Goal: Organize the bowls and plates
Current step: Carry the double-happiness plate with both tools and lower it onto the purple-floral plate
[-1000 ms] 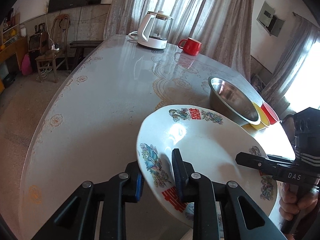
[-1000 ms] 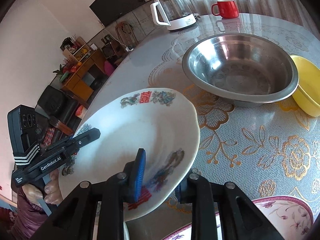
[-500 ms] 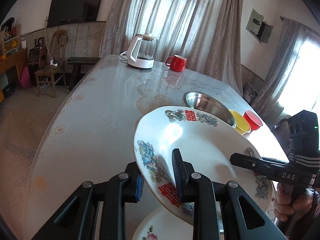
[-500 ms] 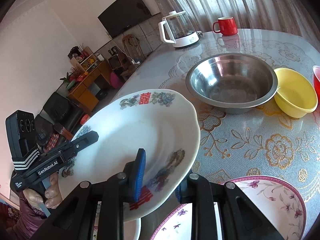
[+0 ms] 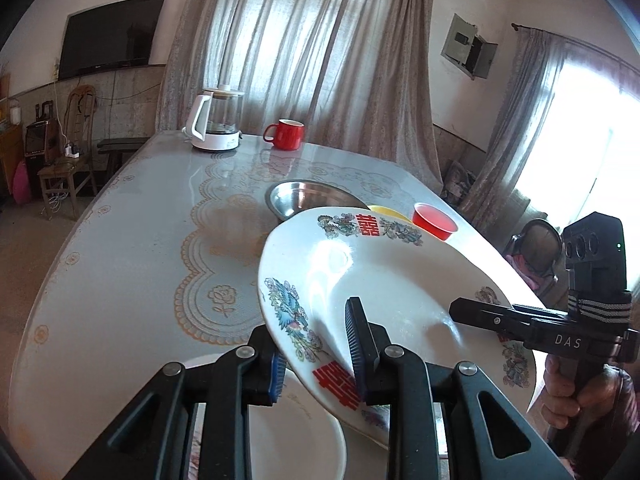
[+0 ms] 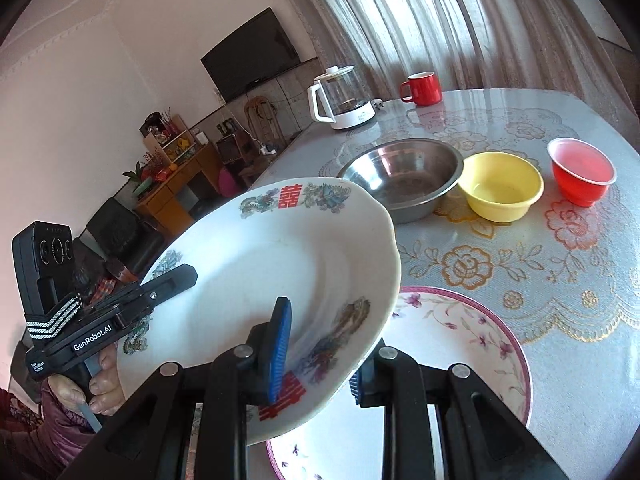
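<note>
A white plate (image 5: 380,280) with bird designs and red characters hangs tilted above the table, gripped from both sides. My left gripper (image 5: 316,344) is shut on its near-left rim, and in the right wrist view my right gripper (image 6: 320,352) is shut on the opposite rim of the same plate (image 6: 264,264). Under it lies a pink-rimmed floral plate (image 6: 460,344). A plain white plate (image 5: 296,432) shows below in the left wrist view. Further back stand a steel bowl (image 6: 404,172), a yellow bowl (image 6: 500,188) and a red bowl (image 6: 580,168).
A glass kettle (image 5: 216,124) and a red mug (image 5: 286,134) stand at the far end of the lace-covered table (image 5: 140,248). Curtains hang behind. A chair (image 5: 68,160) and a cabinet (image 6: 176,176) are off the table's left side.
Both grippers have lifted the decorated plate up and pulled it back toward the near edge. The bowls now look farther away, and the plates underneath have come into view.
</note>
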`<state>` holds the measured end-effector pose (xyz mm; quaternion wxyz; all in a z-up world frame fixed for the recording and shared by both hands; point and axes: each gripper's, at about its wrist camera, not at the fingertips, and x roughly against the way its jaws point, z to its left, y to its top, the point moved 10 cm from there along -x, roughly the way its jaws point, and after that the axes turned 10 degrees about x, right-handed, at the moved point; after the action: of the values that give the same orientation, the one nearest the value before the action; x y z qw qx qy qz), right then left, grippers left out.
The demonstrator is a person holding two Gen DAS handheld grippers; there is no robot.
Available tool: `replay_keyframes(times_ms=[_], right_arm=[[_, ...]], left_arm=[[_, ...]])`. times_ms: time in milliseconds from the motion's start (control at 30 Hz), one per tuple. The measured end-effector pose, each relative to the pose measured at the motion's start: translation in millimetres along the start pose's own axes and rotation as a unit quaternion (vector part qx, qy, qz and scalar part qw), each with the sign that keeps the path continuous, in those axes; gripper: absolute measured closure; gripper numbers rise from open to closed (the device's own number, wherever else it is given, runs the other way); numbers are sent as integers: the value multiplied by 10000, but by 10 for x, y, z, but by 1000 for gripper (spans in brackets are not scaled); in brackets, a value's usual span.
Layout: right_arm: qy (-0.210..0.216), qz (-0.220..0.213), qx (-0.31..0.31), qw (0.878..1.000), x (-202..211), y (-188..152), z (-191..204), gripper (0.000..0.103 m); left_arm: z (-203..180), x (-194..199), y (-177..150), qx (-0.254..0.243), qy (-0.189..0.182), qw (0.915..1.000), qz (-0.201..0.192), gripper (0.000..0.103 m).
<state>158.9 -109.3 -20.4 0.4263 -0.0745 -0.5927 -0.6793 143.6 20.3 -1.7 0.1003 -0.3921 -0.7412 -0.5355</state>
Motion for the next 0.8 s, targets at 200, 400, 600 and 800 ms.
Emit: replay_keyframes(times_ms=[200,400,600,800], right_arm=[[-264,17,-113,9996,333,-294,-213,79],[-457,176,-292,9984,452,-573,-425,78],[-593,374,-375,9968,402,-718,-564,78],[-688,504,-392,9956,373,-852,-653,78]], left_arm=[[-339,-117,-255,-161,-189,9994,243,75],[-510,-245,-502,-251,-222,9983,485,74],[-549,-358,-680,-319,-134,9969,709,73],[-544,-450,-780,-355,-63,9952,909,72]])
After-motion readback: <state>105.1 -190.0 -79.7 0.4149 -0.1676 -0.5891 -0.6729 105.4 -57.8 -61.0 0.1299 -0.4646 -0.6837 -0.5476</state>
